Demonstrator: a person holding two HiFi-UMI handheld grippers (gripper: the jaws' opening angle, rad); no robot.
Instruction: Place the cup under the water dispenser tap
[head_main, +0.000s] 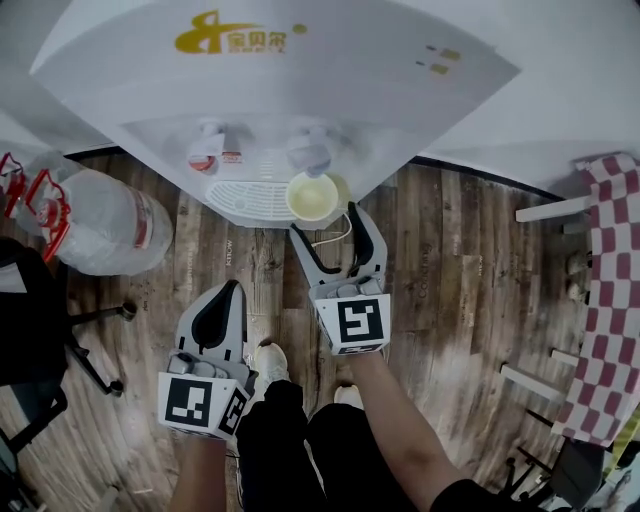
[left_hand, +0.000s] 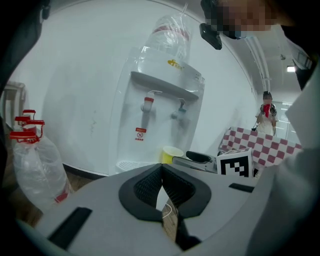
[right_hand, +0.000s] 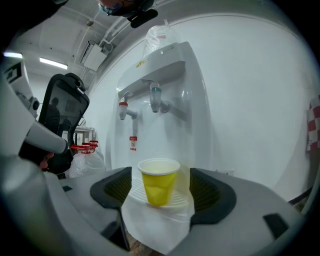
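Observation:
A yellow paper cup (head_main: 312, 197) (right_hand: 158, 181) stands on the white drip tray (head_main: 240, 195) of the water dispenser (head_main: 250, 60), right below the blue tap (head_main: 312, 150) (right_hand: 156, 95). The red tap (head_main: 207, 150) is to its left. My right gripper (head_main: 324, 220) (right_hand: 161, 192) is open, with the cup between its jaws and a gap showing on either side. My left gripper (head_main: 230, 290) (left_hand: 161, 172) hangs lower and to the left over the wooden floor, its pads pressed together on nothing. In the left gripper view the cup (left_hand: 171, 154) shows beside the right gripper.
A large clear water bottle (head_main: 100, 220) with red handles lies on the floor left of the dispenser. A table with a red-checked cloth (head_main: 610, 290) stands at the right. A black chair (head_main: 30, 330) is at the far left. A thin cable (head_main: 335, 238) lies by the dispenser's base.

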